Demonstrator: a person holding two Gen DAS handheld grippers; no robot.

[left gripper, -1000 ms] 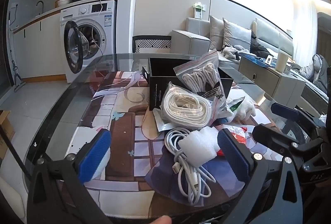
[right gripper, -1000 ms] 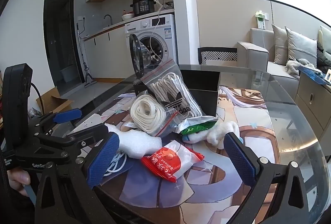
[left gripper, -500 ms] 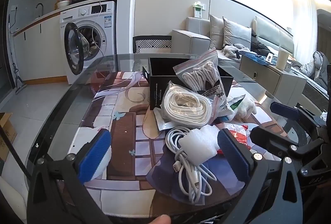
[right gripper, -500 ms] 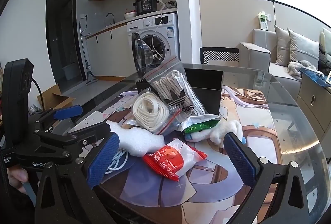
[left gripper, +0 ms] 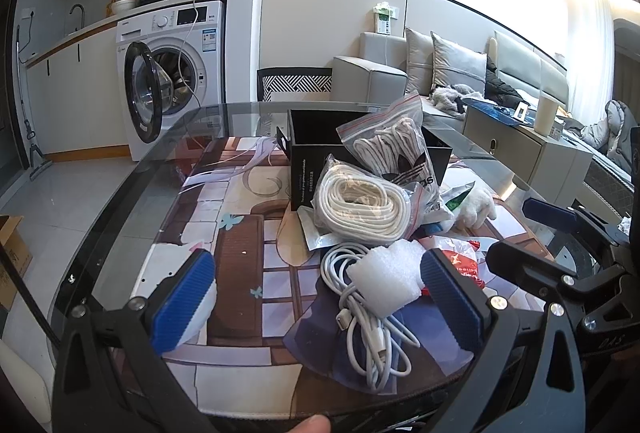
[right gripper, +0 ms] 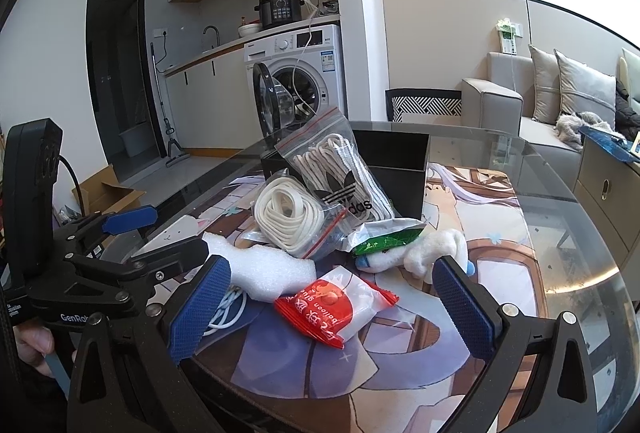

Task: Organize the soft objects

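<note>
Foam piece (left gripper: 386,277) untouched, both tools spread, empty

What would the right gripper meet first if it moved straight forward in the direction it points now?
Most likely the red and white packet, which lies on the table directly between the open right gripper's fingers. Behind it sits the white foam piece. Depth is uncertain in this fisheye view.

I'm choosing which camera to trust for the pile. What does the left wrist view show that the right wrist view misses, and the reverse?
Only the left wrist view shows the whole white cable bundle.

Only the right wrist view shows the red packet and plush toy in full.

Both show the black box, two bagged cords, the foam piece, and both grippers open: left gripper, right gripper.
</note>
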